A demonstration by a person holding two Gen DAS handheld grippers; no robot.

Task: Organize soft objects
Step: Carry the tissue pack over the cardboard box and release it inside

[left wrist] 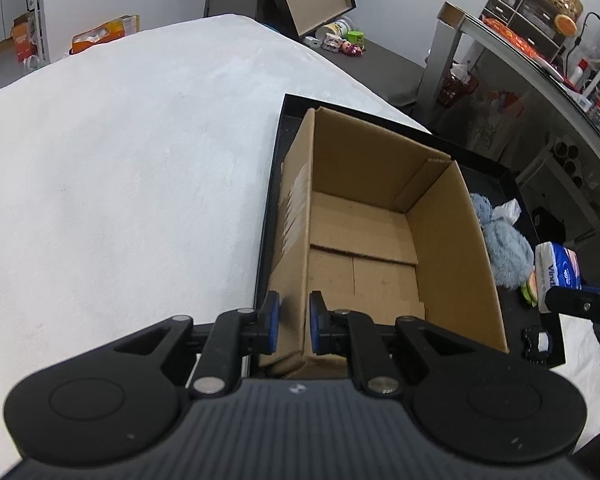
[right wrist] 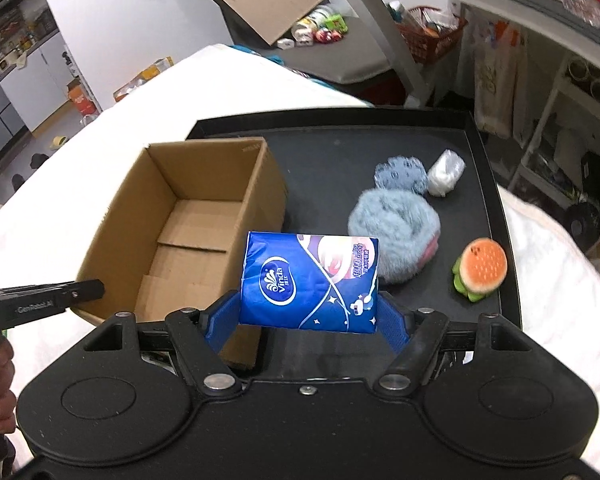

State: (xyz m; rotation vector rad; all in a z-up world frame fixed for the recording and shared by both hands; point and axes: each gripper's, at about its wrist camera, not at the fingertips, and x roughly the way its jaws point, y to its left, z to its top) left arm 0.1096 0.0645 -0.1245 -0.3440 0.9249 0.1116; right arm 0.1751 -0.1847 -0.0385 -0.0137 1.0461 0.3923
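My right gripper (right wrist: 309, 312) is shut on a blue Vinda tissue pack (right wrist: 309, 280), held above the black tray just right of the open cardboard box (right wrist: 188, 232). The pack also shows in the left wrist view (left wrist: 556, 270). My left gripper (left wrist: 294, 320) is shut on the box's near left wall (left wrist: 290, 240). The box (left wrist: 364, 248) holds nothing. On the tray lie a fluffy blue plush (right wrist: 394, 226), a blue round cloth (right wrist: 400, 172), a white plastic wad (right wrist: 446, 172) and a burger toy (right wrist: 480, 270).
The black tray (right wrist: 340, 136) sits on a white-covered surface (left wrist: 120, 160). A shelf unit with clutter (right wrist: 560, 80) stands at the right. Boxes and small items lie on the floor beyond (left wrist: 340, 36).
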